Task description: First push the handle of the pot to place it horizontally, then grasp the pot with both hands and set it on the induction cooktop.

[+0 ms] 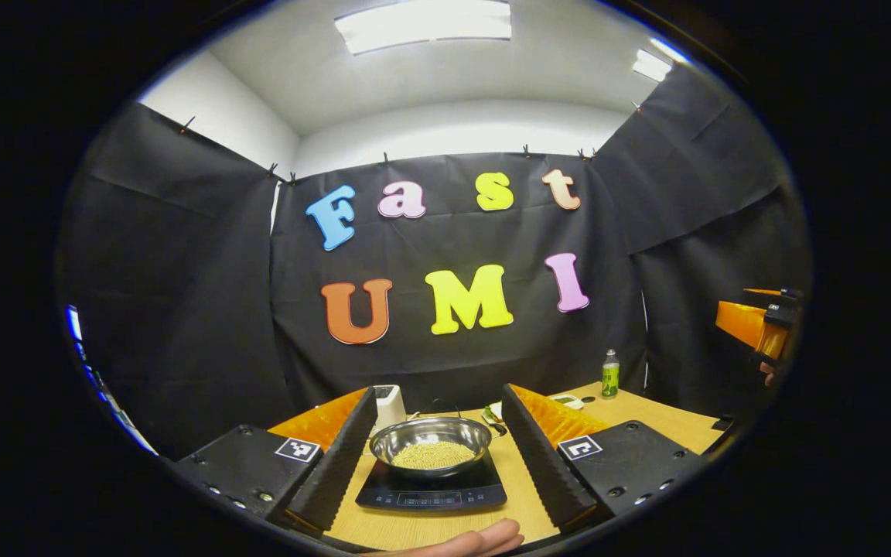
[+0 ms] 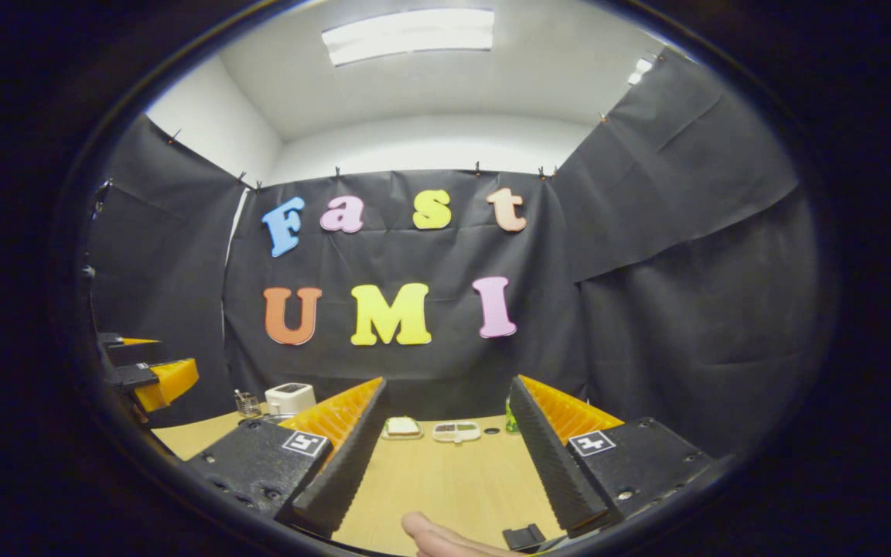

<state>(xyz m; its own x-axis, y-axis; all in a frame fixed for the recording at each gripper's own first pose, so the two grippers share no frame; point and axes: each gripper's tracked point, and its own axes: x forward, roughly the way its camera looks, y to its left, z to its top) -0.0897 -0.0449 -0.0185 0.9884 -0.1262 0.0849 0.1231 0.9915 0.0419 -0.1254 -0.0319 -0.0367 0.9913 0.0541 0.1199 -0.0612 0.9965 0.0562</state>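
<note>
We judge the placing done: the pot [image 1: 430, 441] of grain sits on the induction cooktop [image 1: 431, 489] dead ahead between the left gripper [image 1: 438, 445] fingers, jaws wide and empty, right gripper [image 2: 445, 456] likewise gaping over bare table [image 2: 445, 480], nothing left but backing off.

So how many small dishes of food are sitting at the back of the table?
2 in the right gripper view: a dish holding something pale, and beside it, to its right in the picture, an oval dish with darker contents. Others may be hidden behind the gripper's fingers.
</note>
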